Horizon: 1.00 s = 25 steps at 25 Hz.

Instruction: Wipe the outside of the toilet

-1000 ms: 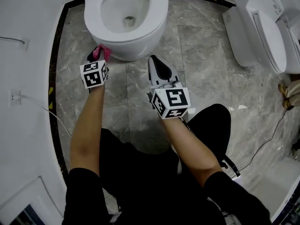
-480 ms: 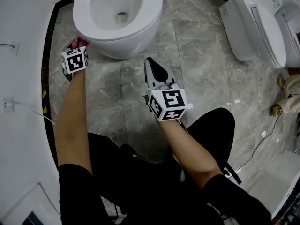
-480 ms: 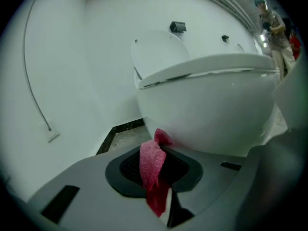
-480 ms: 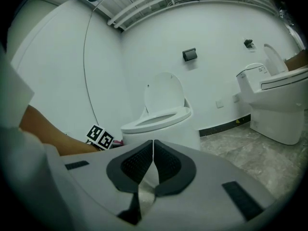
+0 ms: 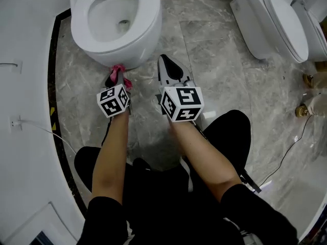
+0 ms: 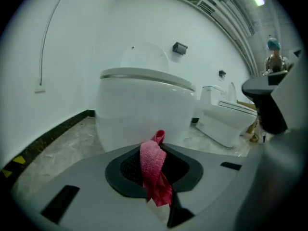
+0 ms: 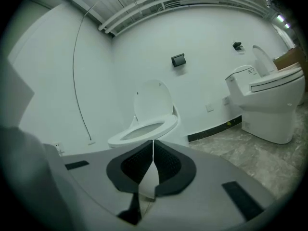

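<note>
A white toilet (image 5: 115,22) with its seat down and lid up stands at the top of the head view. My left gripper (image 5: 116,75) is shut on a pink cloth (image 5: 119,70), held against the lower front of the bowl (image 6: 139,112). The cloth (image 6: 154,170) hangs out from between the jaws in the left gripper view. My right gripper (image 5: 169,68) is shut and holds nothing. It hovers over the floor just right of the bowl's front, and the toilet (image 7: 147,124) shows beyond its tips.
A second white toilet (image 5: 278,24) stands at the top right. A white wall (image 5: 25,86) with a black skirting curves along the left, and a cable (image 5: 36,119) runs from a socket there. Another cable (image 5: 286,157) lies on the grey marble floor (image 5: 214,60) at right.
My left gripper has swung with the cloth from the bowl's left side back to its front. The right gripper has stayed near the bowl's right front.
</note>
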### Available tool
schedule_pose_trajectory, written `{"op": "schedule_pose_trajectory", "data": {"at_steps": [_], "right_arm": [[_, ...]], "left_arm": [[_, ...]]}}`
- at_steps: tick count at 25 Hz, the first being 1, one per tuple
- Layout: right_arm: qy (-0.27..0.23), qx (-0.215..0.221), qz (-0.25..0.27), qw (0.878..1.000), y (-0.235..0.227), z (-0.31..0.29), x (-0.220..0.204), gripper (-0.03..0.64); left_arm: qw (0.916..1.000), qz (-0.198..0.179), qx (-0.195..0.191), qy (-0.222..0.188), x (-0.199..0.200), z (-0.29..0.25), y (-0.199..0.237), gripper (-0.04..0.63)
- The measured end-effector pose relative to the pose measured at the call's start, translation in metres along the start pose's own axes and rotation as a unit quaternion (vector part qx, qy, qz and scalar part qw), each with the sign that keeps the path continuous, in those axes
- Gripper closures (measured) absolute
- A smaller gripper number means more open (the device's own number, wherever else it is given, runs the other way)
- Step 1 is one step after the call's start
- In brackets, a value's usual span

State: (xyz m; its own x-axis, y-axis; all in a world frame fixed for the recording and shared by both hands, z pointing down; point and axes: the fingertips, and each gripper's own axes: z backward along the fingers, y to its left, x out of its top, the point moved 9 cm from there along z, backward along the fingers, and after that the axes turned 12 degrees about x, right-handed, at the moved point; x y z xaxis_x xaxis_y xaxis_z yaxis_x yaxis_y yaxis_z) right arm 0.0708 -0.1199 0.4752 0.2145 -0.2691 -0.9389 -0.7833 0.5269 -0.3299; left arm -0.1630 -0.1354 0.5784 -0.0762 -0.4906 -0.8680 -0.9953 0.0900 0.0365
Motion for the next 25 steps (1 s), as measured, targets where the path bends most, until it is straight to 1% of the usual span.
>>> {"op": "schedule_pose_trajectory", "data": {"at_steps": [3, 5, 7, 9, 12, 15, 19, 22, 25], "right_arm": [[-0.011, -0.005, 0.006, 1.000, -0.008, 0.008, 0.012, 0.583], [-0.016, -0.011, 0.008, 1.000, -0.014, 0.013, 0.017, 0.583], [-0.013, -0.017, 0.009, 1.000, -0.020, 0.021, 0.019, 0.583], [-0.008, -0.025, 0.012, 1.000, -0.026, 0.030, 0.018, 0.583], [-0.003, -0.035, 0.017, 0.999, -0.034, 0.044, 0.016, 0.583], [-0.001, -0.039, 0.020, 0.999, -0.040, 0.051, 0.015, 0.583], [-0.003, -0.036, 0.022, 0.999, -0.036, 0.049, 0.016, 0.583], [-0.003, -0.029, 0.023, 0.999, -0.031, 0.047, 0.015, 0.583], [-0.004, -0.024, 0.020, 1.000, -0.031, 0.044, 0.015, 0.583]], "left_arm": [[0.9983, 0.015, -0.056, 0.000, -0.010, -0.001, -0.072, 0.517], [0.9965, 0.032, -0.077, -0.006, -0.007, -0.010, -0.110, 0.517], [0.9956, 0.047, -0.081, -0.011, 0.000, -0.021, -0.136, 0.517], [0.9952, 0.064, -0.073, -0.010, 0.007, -0.035, -0.149, 0.517], [0.9937, 0.099, -0.053, -0.004, 0.017, -0.054, -0.148, 0.517], [0.9894, 0.139, -0.041, 0.011, 0.020, -0.064, -0.142, 0.517], [0.9855, 0.165, -0.033, 0.021, 0.014, -0.063, -0.139, 0.517], [0.9825, 0.184, -0.020, 0.018, 0.010, -0.054, -0.125, 0.517], [0.9810, 0.193, -0.012, 0.014, 0.007, -0.044, -0.110, 0.517]]}}
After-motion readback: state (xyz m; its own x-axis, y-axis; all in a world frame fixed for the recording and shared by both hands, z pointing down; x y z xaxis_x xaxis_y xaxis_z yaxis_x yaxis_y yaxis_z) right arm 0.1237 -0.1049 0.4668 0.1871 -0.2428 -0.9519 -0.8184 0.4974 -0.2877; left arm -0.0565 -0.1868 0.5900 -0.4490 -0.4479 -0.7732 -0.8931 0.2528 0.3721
